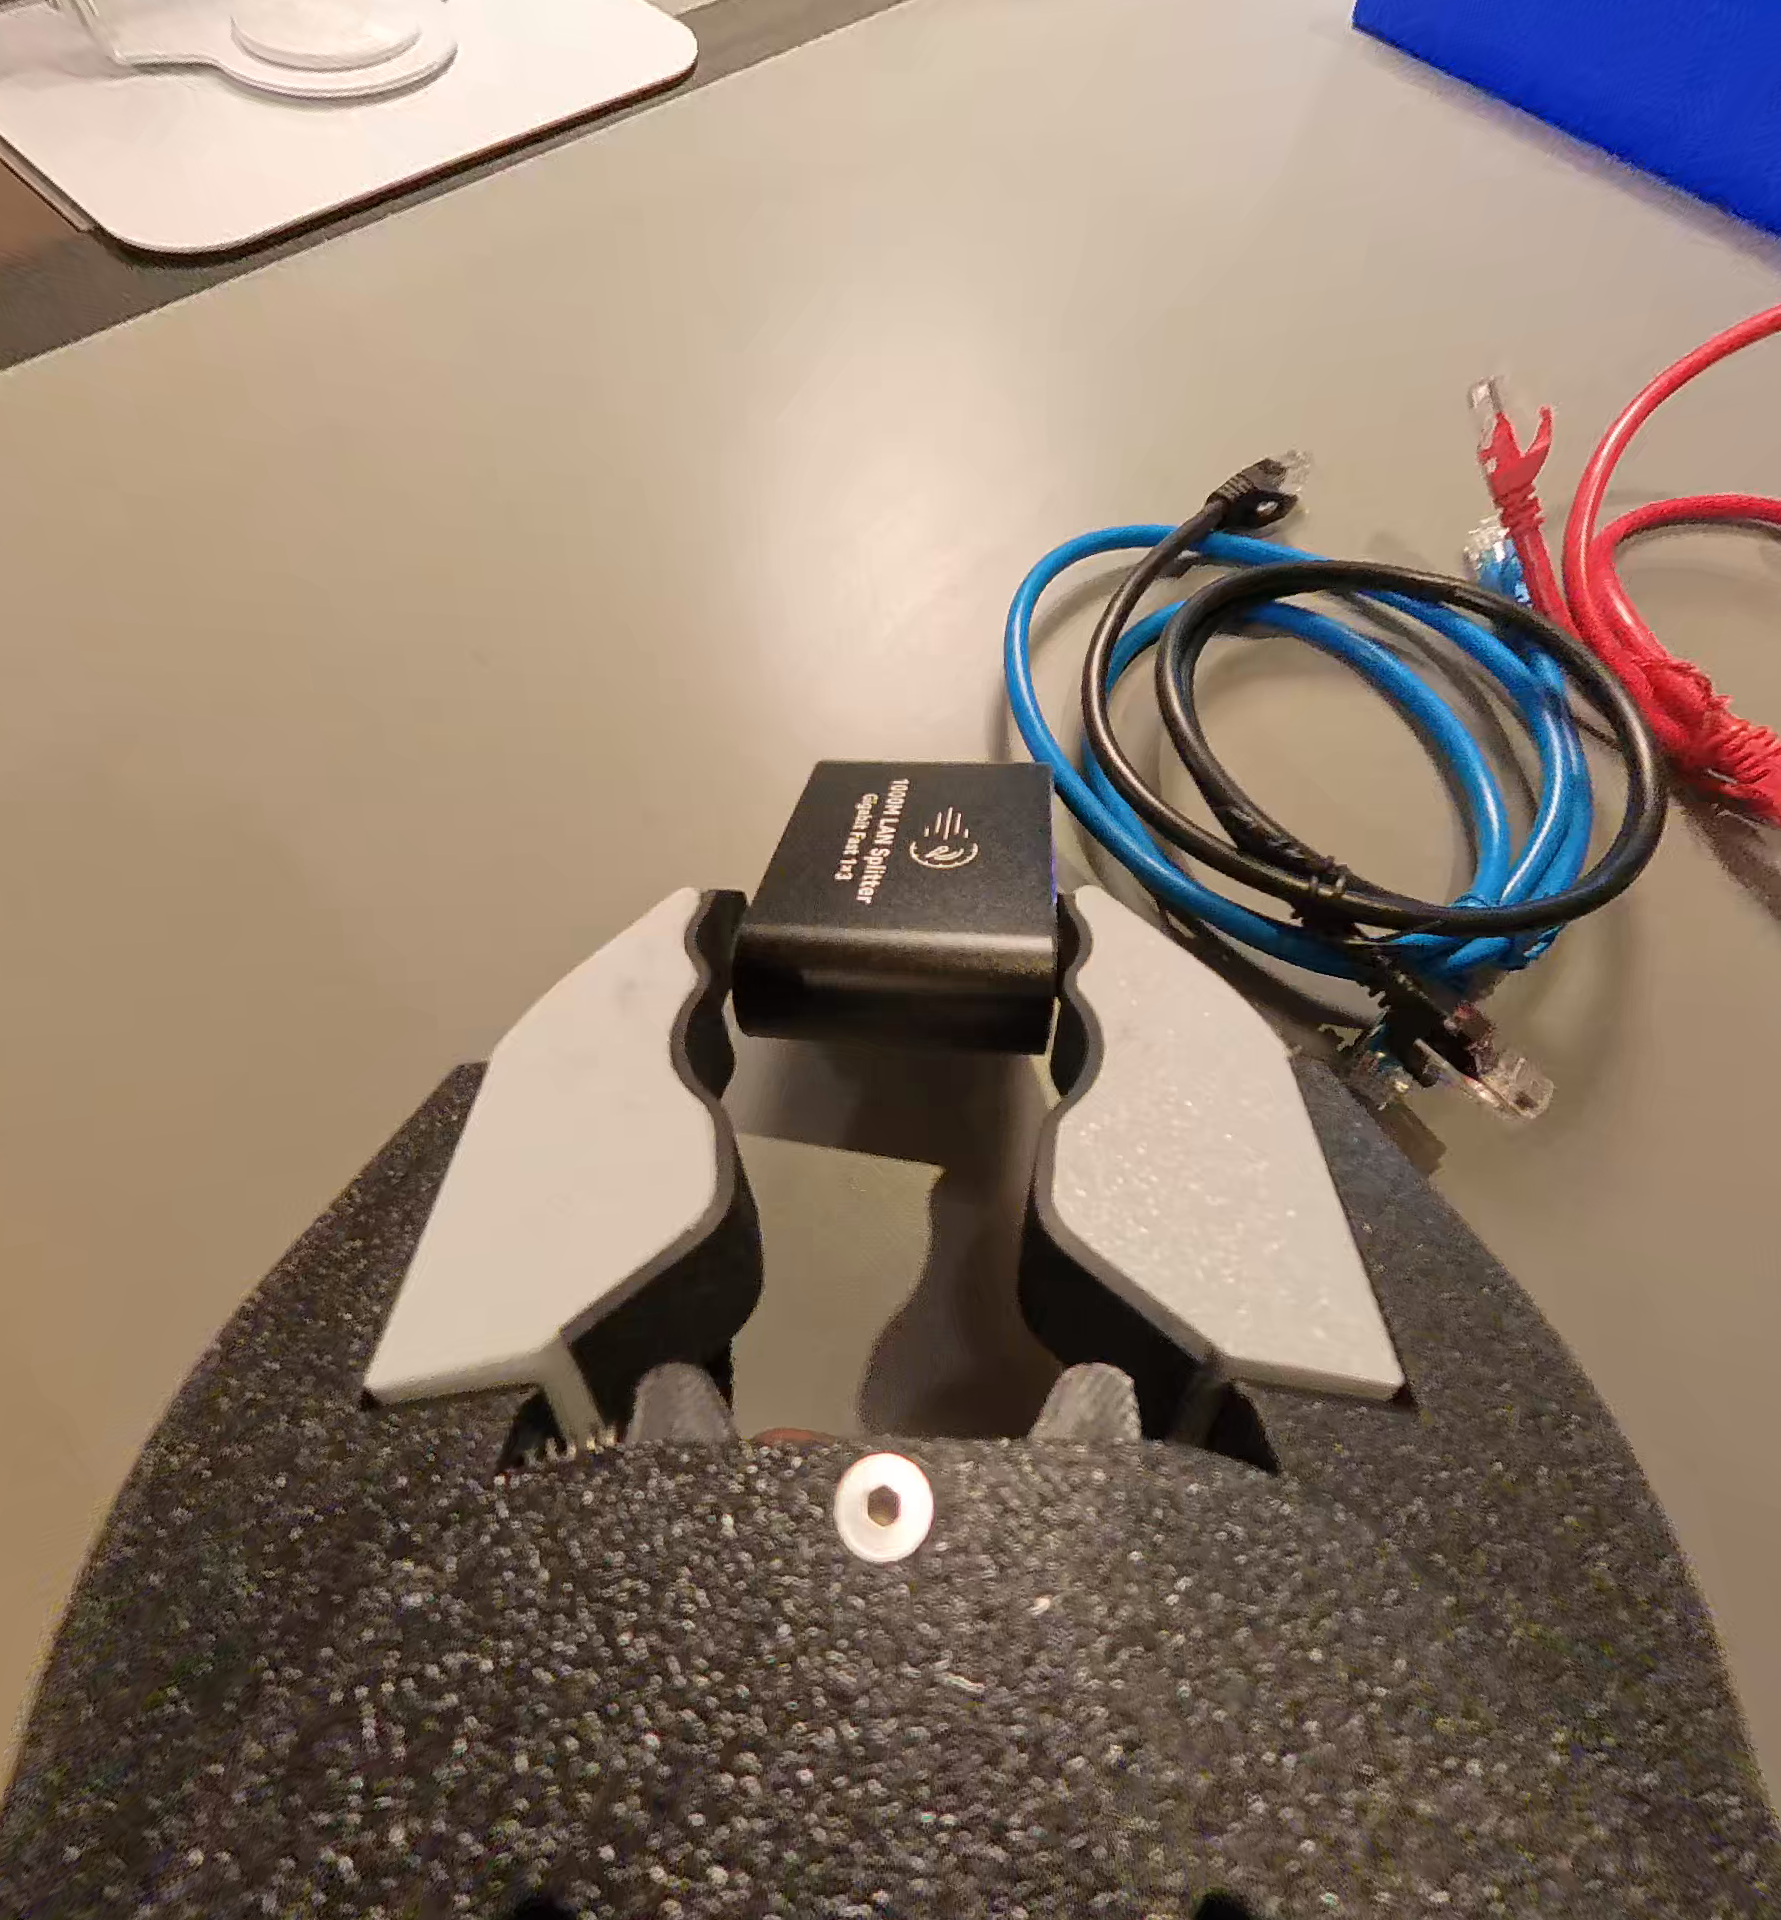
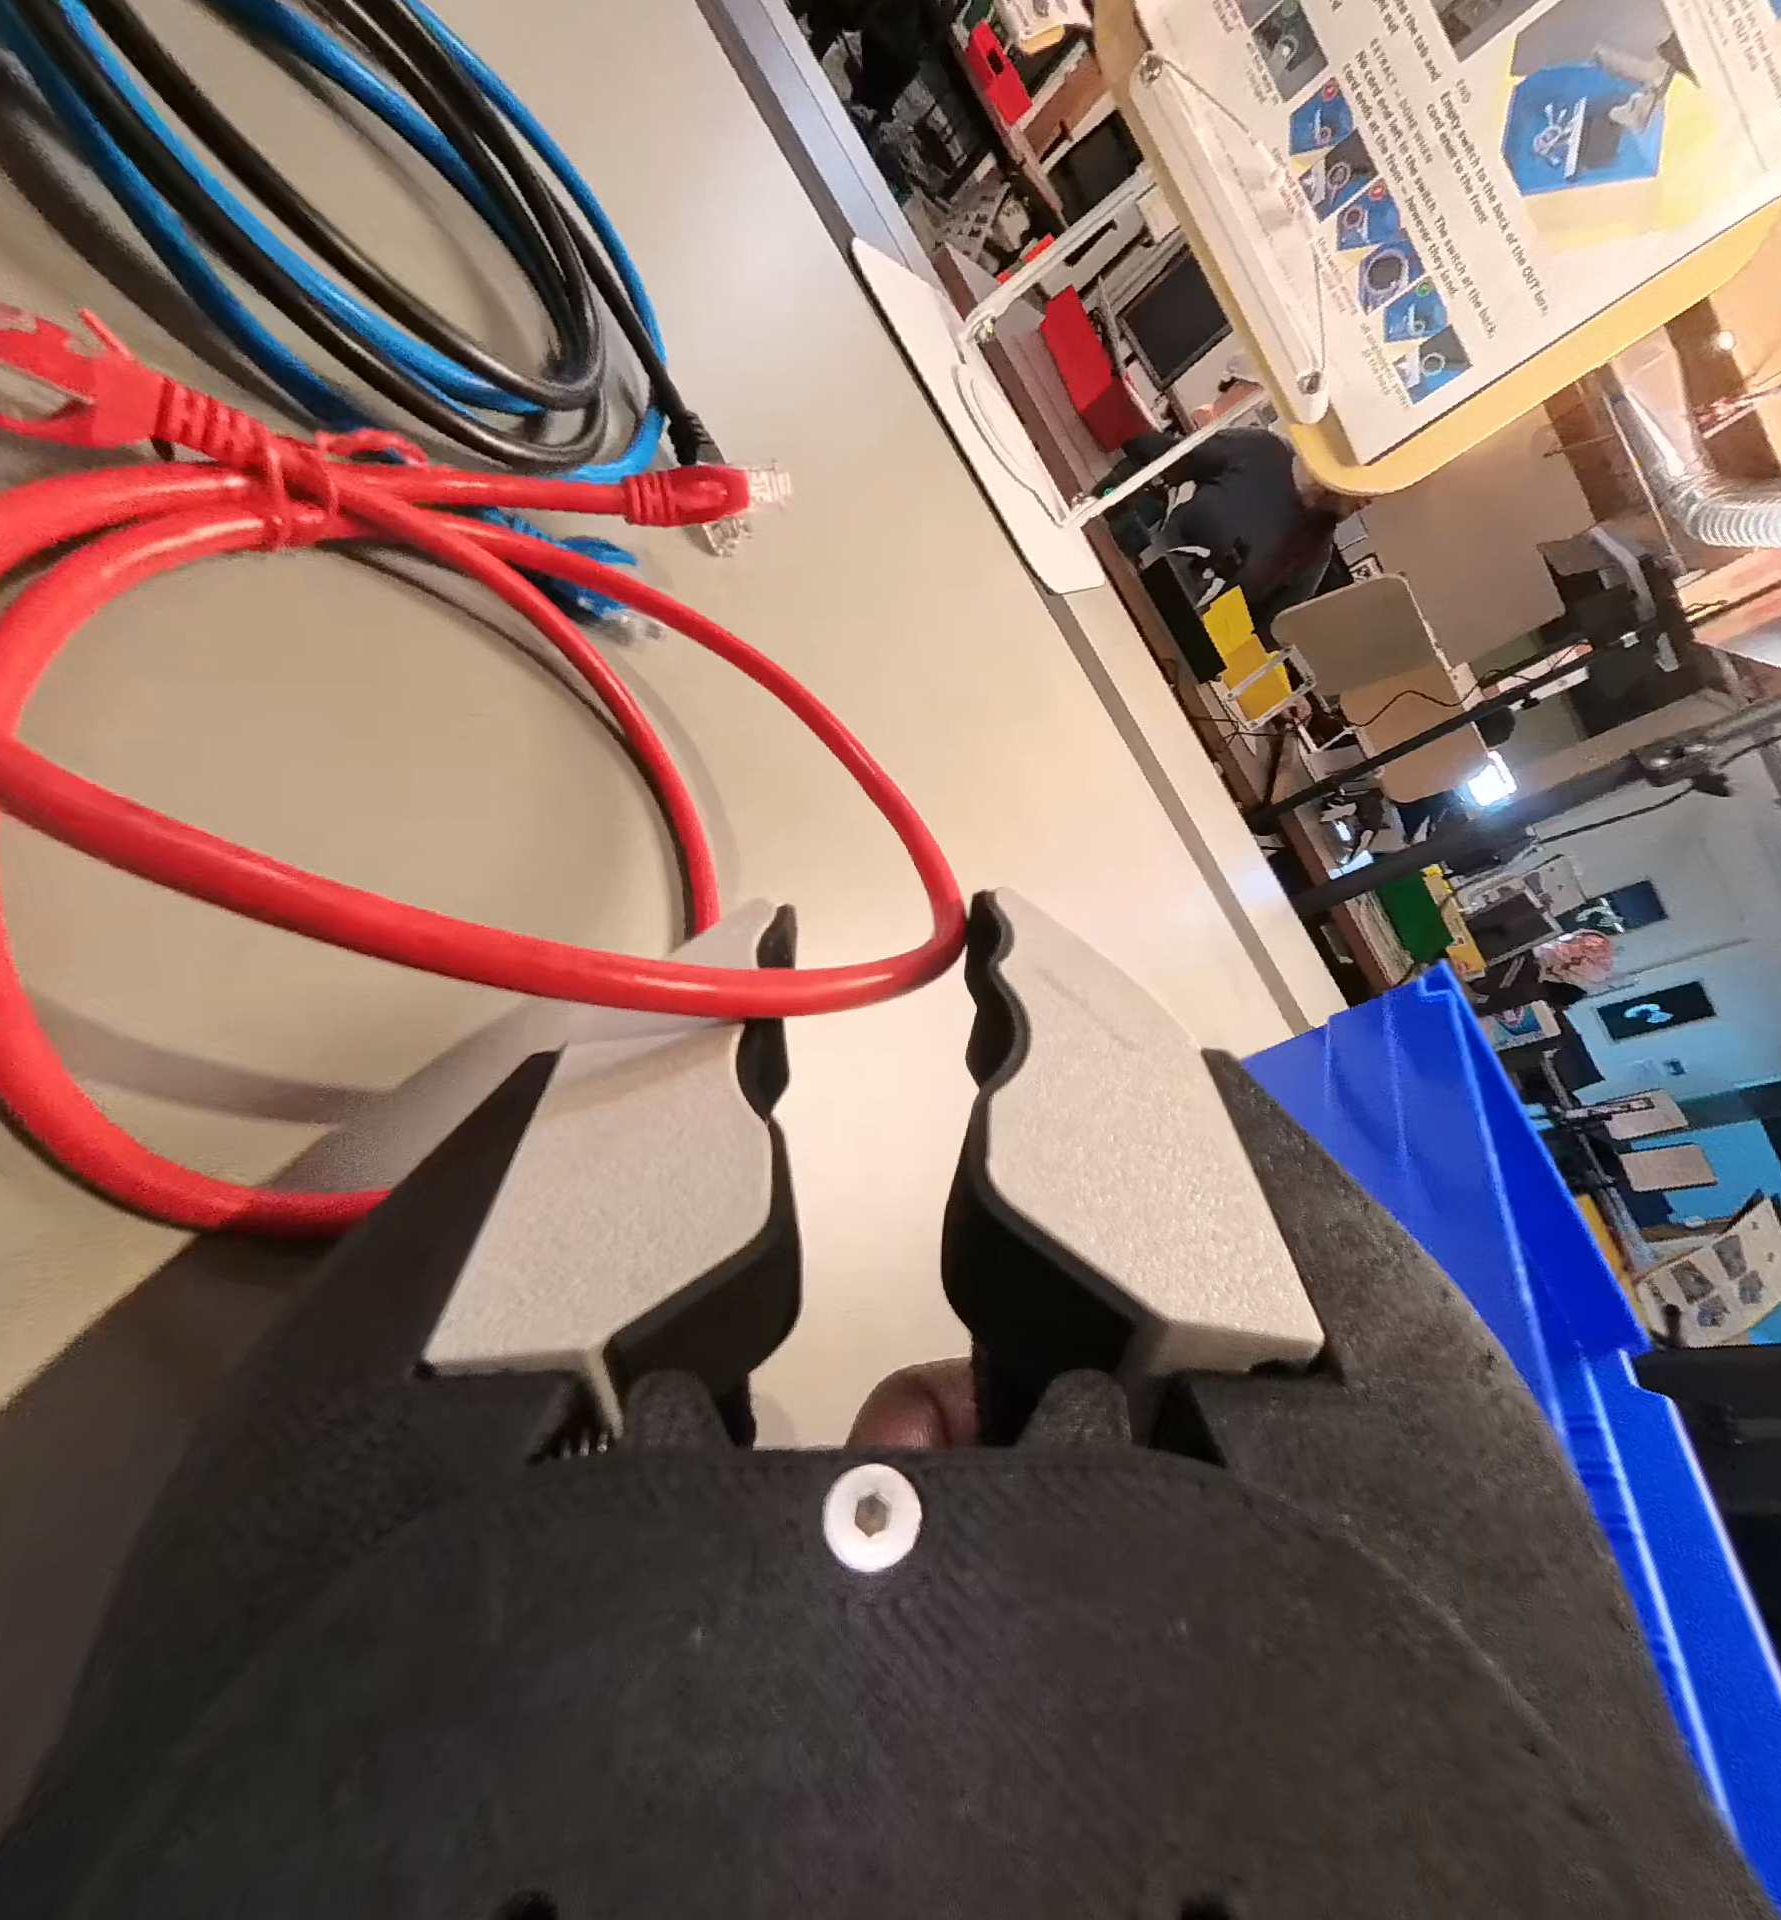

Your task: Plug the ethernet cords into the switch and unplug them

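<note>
**Left fingers clamp the switch; right fingers open at the red cord**

Nearest the camera in the left wrist view is the left gripper, its grey fingers spread about as wide as the small black switch and pinching it by its two sides. The switch looks lifted a little off the grey tabletop. Just beside it on the right lie coiled blue, black and red cords, all unplugged.

In the right wrist view the right gripper is tilted sideways, fingers parted and holding nothing. A loop of the red cord crosses the gap at the tips and appears to touch the right one. A blue bin stands close on the right.

Risks, as I judge them: closing here would catch the cord's middle, not a plug, so it could not be steered into a port. The cords are tied in coils and overlap, so pulling one may drag the others. The switch is held only near its end and may twist under a plug's push.
</note>
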The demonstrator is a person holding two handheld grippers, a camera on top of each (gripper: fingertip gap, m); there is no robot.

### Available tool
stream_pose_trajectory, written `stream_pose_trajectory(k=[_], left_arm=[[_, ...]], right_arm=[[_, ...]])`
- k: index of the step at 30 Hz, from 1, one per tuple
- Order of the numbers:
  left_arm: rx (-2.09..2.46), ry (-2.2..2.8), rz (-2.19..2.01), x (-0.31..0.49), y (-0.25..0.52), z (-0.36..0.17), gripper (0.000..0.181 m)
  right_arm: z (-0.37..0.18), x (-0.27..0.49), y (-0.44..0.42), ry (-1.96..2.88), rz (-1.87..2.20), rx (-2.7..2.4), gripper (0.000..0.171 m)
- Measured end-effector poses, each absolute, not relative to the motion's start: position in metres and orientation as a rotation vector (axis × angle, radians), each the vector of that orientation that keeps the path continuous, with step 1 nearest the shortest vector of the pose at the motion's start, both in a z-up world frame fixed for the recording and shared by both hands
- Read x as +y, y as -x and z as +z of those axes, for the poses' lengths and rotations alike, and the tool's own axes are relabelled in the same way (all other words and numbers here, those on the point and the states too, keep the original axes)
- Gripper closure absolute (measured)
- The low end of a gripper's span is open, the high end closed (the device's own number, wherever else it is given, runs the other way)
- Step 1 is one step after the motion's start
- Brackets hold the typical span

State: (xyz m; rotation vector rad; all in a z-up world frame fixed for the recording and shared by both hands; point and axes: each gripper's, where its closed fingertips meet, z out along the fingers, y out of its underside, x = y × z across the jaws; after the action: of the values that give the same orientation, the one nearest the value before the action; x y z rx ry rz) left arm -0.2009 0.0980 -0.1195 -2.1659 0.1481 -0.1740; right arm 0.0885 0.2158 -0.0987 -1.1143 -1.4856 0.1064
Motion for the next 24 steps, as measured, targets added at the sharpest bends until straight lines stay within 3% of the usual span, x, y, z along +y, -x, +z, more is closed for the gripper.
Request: stream_pose_trajectory(k=[15,20,24], left_arm=[[0.053,2.167,-0.264,0.095,0.200,-0.121,0.121],[0.050,2.162,-0.272,0.093,0.200,-0.120,0.121],[0.060,2.184,-0.278,0.091,0.198,-0.123,0.121]], right_arm=[[-0.014,0.154,-0.049,1.016,-0.018,-1.397,0.144],[-0.031,0.169,-0.060,1.071,-0.196,-1.477,0.144],[-0.068,0.220,-0.118,1.298,-0.348,-1.537,0.140]])
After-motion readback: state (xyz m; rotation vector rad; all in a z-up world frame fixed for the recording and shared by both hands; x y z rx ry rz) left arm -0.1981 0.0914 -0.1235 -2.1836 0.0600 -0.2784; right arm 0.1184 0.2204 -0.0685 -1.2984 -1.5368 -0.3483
